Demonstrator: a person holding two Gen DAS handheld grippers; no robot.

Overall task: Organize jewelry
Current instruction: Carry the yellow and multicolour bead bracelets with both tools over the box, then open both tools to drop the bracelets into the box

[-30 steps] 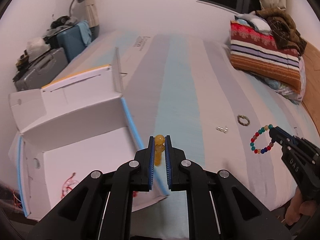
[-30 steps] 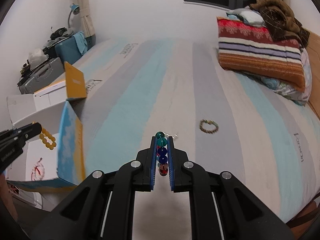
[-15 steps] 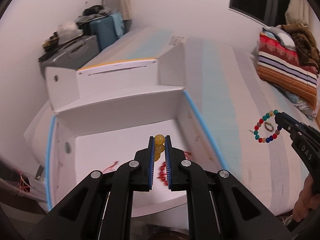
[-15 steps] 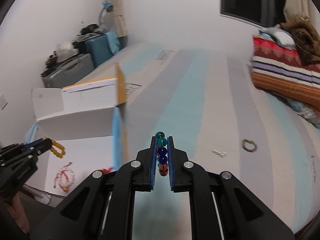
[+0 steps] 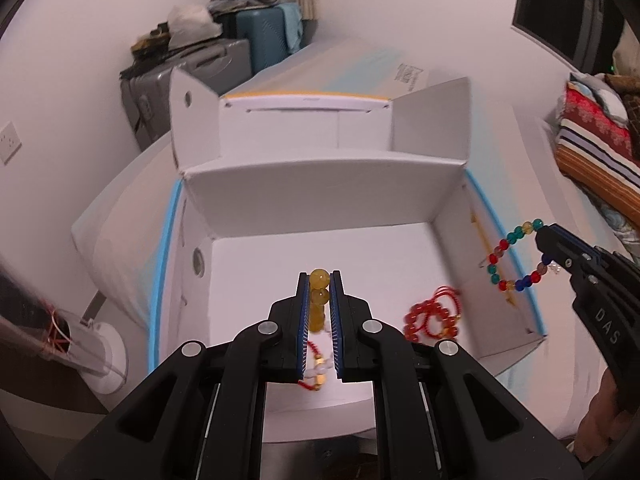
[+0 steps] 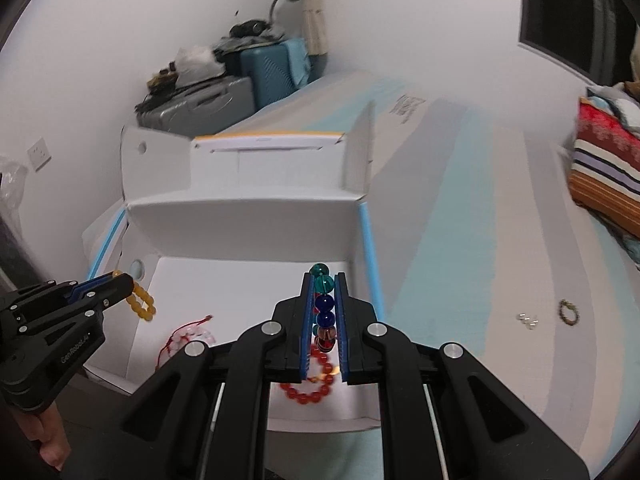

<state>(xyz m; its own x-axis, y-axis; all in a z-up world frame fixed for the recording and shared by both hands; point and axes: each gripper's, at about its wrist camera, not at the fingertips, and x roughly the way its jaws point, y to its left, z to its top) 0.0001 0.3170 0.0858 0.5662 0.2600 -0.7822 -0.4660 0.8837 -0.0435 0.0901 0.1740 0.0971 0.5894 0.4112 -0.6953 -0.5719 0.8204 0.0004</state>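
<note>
Between left tongs (image 5: 319, 305), yellow bracelet (image 5: 319, 292) half hidden.

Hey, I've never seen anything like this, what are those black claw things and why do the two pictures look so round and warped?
There is no robot here. A person holds a two-finger gripper in each hand, and a fisheye camera on each one looks forward along its fingers, which bends the picture.

One picture is taken from the left gripper. It is shut on a yellow bead bracelet. The other is taken from the right gripper, shut on a multicolored bead bracelet.

Both hover over an open white cardboard box that sits on a striped bed. A red bead bracelet and a red cord piece lie inside the box. A small dark bracelet and some tiny clear pieces lie on the bed.
</note>
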